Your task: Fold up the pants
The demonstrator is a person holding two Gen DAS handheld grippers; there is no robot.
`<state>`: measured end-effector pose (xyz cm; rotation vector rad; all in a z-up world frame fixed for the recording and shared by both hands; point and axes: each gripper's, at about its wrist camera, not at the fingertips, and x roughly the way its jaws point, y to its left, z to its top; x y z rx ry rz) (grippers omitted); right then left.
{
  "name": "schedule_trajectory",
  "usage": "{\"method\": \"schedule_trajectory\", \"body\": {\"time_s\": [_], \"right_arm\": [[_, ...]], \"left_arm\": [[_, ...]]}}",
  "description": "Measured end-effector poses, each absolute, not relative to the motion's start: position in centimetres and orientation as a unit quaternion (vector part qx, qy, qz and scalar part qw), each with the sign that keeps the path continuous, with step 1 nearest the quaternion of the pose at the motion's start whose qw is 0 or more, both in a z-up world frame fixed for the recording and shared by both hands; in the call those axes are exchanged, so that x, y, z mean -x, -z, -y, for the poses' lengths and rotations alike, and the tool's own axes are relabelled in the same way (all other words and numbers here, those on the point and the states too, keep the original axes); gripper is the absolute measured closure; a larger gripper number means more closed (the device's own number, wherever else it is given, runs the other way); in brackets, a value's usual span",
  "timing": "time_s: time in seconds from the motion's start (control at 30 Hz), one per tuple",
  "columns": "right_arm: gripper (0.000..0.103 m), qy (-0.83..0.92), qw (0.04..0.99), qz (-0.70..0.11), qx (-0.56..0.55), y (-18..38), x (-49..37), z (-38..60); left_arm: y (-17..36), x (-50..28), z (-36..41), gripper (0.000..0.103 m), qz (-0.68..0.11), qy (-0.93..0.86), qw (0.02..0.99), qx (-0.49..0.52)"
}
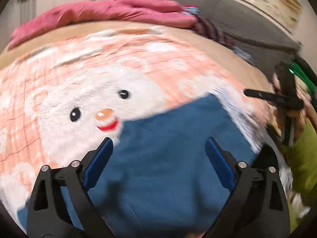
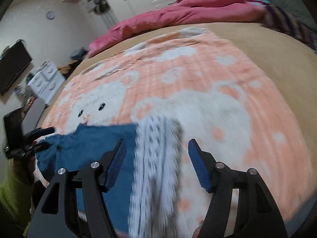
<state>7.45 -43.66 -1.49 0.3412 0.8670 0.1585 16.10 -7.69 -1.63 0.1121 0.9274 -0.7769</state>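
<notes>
Two grippers over pants on bed

Left gripper (image 1: pixel 159 144) is hovering wide apart, gripping nothing, above blue pants (image 1: pixel 168 158) lying on a peach bunny blanket (image 1: pixel 89 83). Right gripper (image 2: pixel 156 144) is hanging spread, empty, over their white patterned lining (image 2: pixel 156 168). Pink duvet (image 2: pixel 188 13) is lying behind.

The blue fleece pants (image 1: pixel 168 158) lie on the peach cartoon-print blanket (image 2: pixel 198 75) covering the bed, with the crumpled pink duvet (image 2: pixel 188 13) behind.

Bed (image 2: pixel 257 45): peach blanket (image 2: pixel 198 73), blue pants (image 1: pixel 168 158), pink duvet (image 2: pixel 198 11).
</notes>
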Motion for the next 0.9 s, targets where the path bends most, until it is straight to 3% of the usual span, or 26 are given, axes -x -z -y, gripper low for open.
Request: {"method": "schedule_trajectory", "body": {"time_s": [0.17,0.23,0.27,0.4,0.53,0.6,0.67,0.73,0.8,0.9], "right_arm": [[0.04,-0.089,0.863,-0.467,-0.168,4.7,-13.3,44.2],[0.043,-0.098,0.853,-0.48,-0.177,5.9,-14.3,44.4],[0.055,-0.104,0.851,-0.484,-0.178,6.2,-14.3,44.4],[0.064,-0.136,0.855,-0.476,-0.154,6.0,-13.9,43.0],[0.064,-0.14,0.851,-0.48,-0.162,6.7,-13.8,43.4],[0.064,-0.141,0.844,-0.485,-0.181,7.2,-14.1,43.8],[0.063,-0.142,0.846,-0.483,-0.176,7.2,-14.0,43.5],[0.07,-0.144,0.848,-0.481,-0.172,7.1,-13.8,43.2],[0.079,-0.142,0.854,-0.469,-0.172,6.8,-13.3,43.2],[0.082,-0.144,0.876,-0.436,-0.145,5.2,-12.2,42.5]], "left_arm": [[4.4,-20.3,7.3,0.016,-0.483,0.341,0.806,-0.025],[5.1,-20.7,7.4,0.023,-0.492,0.351,0.797,-0.012],[5.4,-20.6,7.5,0.032,-0.496,0.353,0.794,-0.011],[6.6,-20.2,8.1,0.066,-0.515,0.367,0.774,-0.012],[7.4,-20.4,8.2,0.066,-0.52,0.371,0.769,-0.009],[7.7,-21.2,8.1,0.056,-0.523,0.363,0.771,0.011],[7.9,-21.7,7.8,0.054,-0.528,0.361,0.767,0.036],[8.2,-21.9,7.9,0.054,-0.533,0.362,0.763,0.051],[8.5,-22.1,7.8,0.092,-0.54,0.354,0.761,0.062],[8.3,-22.2,7.1,0.096,-0.545,0.35,0.755,0.103]]}}
